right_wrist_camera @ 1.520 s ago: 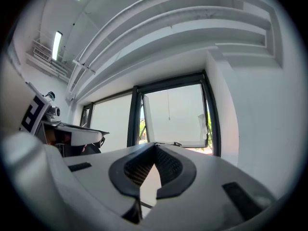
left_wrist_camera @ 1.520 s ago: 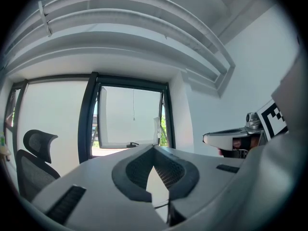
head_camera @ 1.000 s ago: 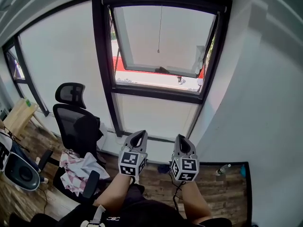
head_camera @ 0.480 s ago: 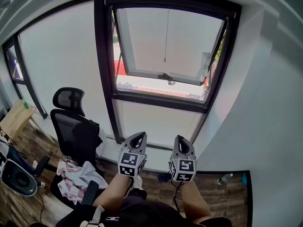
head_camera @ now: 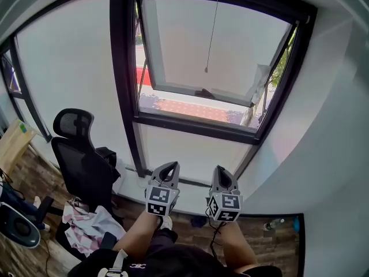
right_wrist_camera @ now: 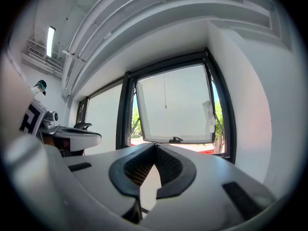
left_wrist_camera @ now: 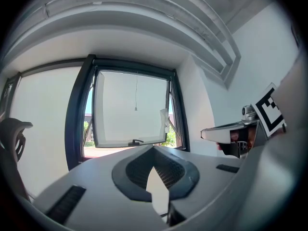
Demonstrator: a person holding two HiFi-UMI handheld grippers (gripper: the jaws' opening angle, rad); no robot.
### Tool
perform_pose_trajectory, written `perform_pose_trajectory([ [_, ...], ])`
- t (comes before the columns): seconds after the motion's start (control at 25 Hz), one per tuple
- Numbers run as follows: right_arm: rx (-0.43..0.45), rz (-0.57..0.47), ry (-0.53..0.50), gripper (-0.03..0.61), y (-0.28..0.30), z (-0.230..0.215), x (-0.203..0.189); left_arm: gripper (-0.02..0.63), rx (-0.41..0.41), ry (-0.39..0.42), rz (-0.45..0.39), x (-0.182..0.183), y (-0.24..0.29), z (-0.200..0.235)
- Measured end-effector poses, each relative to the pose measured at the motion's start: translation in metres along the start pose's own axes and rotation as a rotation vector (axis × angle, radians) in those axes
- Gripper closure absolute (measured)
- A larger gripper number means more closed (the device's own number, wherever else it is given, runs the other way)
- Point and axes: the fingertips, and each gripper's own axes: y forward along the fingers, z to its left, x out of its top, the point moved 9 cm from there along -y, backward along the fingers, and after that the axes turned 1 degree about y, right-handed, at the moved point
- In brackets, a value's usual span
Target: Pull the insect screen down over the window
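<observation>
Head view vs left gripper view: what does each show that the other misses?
Head view only: the black office chair, the crumpled cloth by its seat and the wood floor. Left gripper view only: the stepped ceiling, plus a close look at the left claw, jaws together. Both: the tilted-open window, its hanging pull cord and the right claw.

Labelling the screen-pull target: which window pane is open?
The upper centre sash, tilted outward, with outdoor ground showing under its lower edge. The lower pane beneath it and the wide left pane show no gap.
</observation>
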Motion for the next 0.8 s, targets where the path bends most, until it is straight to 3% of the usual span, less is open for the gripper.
perform_pose_trajectory([
  [0.52, -0.018, 0.015, -0.015, 0.576, 0.166, -0.014, -0.014, 0.603, -0.017, 0.009, 0.003, -0.023, 0.134, 0.095],
  [0.8, -0.068, -0.004, 0.003, 0.577, 0.253, -0.02, 0.017, 0.603, -0.063, 0.016, 0.003, 0.007, 0.209, 0.153],
])
